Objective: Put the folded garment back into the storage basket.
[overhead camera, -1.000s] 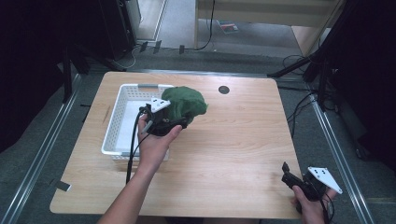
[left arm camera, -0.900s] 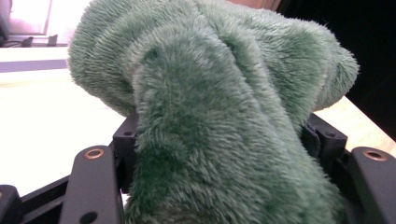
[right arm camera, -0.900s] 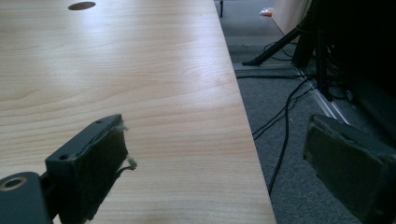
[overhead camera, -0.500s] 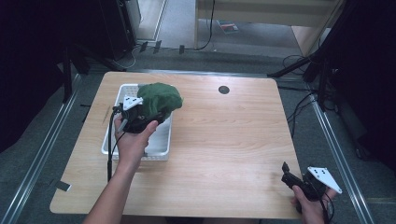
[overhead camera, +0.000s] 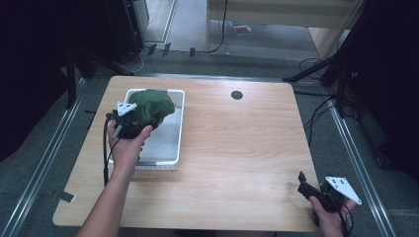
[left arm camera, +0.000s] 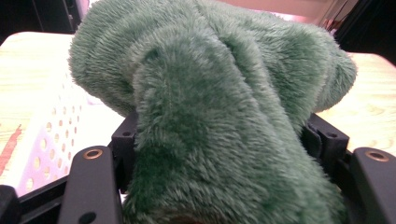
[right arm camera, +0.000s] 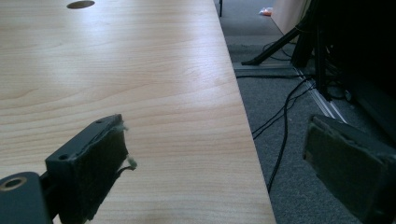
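My left claw point(overhead camera: 132, 124) grips the soft, light green plush point(overhead camera: 150, 104) by its compressible bulk over the white basket point(overhead camera: 180, 129); my right claw point(overhead camera: 310, 190) rests open.

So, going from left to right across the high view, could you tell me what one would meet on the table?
Left gripper clamping the green plush cloth over the white basket → round table hole → right gripper.

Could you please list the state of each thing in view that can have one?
Left tongs: shut on the green plush cloth.
Green plush cloth: bunched, held over the white basket's far end.
White basket: upright on the table.
Right tongs: open, holding nothing, at the table's near right corner.
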`<state>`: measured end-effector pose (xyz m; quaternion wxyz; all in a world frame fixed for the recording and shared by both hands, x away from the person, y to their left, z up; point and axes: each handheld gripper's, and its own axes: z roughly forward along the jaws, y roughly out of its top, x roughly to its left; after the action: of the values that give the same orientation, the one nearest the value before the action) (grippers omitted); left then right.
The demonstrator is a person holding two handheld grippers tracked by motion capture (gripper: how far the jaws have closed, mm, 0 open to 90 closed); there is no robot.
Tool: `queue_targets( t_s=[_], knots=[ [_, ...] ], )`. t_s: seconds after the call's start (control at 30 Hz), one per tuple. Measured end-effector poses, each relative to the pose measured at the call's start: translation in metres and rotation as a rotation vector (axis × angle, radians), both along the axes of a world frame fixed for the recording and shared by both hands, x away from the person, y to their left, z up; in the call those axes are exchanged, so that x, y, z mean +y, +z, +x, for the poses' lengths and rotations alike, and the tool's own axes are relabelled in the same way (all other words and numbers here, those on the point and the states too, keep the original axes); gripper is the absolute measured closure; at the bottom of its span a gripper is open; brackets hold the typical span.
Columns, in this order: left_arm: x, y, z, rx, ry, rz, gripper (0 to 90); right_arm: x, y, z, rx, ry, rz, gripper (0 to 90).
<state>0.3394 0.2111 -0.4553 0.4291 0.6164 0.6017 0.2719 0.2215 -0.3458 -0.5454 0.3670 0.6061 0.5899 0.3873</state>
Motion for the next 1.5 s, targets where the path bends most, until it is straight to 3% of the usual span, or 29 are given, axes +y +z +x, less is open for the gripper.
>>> queue_targets(
  t_s=[0.07,0.2,0.3,0.43,0.5,0.7,0.83,1.03,1.13,1.4,1.43,1.5],
  knots=[
    [0.001,-0.002,0.001,0.001,0.0,-0.003,33.1,0.0,0.0,0.0,0.0,-0.001,0.0,6.4],
    [0.008,-0.013,0.013,0.025,-0.001,-0.072,33.2,0.0,0.0,0.0,-0.001,0.0,0.002,6.4],
    [0.01,-0.017,0.017,0.039,0.005,-0.076,33.2,0.0,0.0,0.0,-0.001,0.001,0.002,6.4],
    [0.013,-0.031,0.03,0.098,0.01,-0.044,33.1,0.0,0.0,0.0,-0.003,0.002,0.003,6.4],
    [0.013,-0.036,0.034,0.138,0.02,-0.05,33.0,0.0,0.0,0.0,-0.002,0.002,0.004,6.4],
    [0.015,-0.041,0.039,0.193,0.033,-0.055,28.5,-0.001,0.0,0.0,-0.003,0.001,0.008,6.4],
    [0.016,-0.04,0.038,0.186,0.037,-0.043,20.5,-0.001,0.0,0.0,-0.004,0.002,0.006,6.4],
    [0.015,-0.037,0.037,0.181,0.034,-0.077,8.5,-0.001,0.0,0.0,-0.002,-0.001,0.005,6.4],
    [0.015,-0.035,0.035,0.17,0.028,-0.073,6.9,-0.001,0.0,0.0,-0.002,-0.002,0.003,6.4],
    [0.019,-0.018,0.021,0.107,-0.029,-0.115,1.6,-0.001,0.0,0.0,0.0,-0.001,0.003,6.5],
    [0.018,-0.013,0.017,0.073,-0.041,-0.105,1.7,0.0,0.0,0.0,-0.001,-0.001,0.003,6.4],
    [0.018,-0.007,0.012,0.047,-0.053,-0.103,1.6,-0.001,0.0,0.0,-0.001,-0.001,0.002,6.4]
  ],
)
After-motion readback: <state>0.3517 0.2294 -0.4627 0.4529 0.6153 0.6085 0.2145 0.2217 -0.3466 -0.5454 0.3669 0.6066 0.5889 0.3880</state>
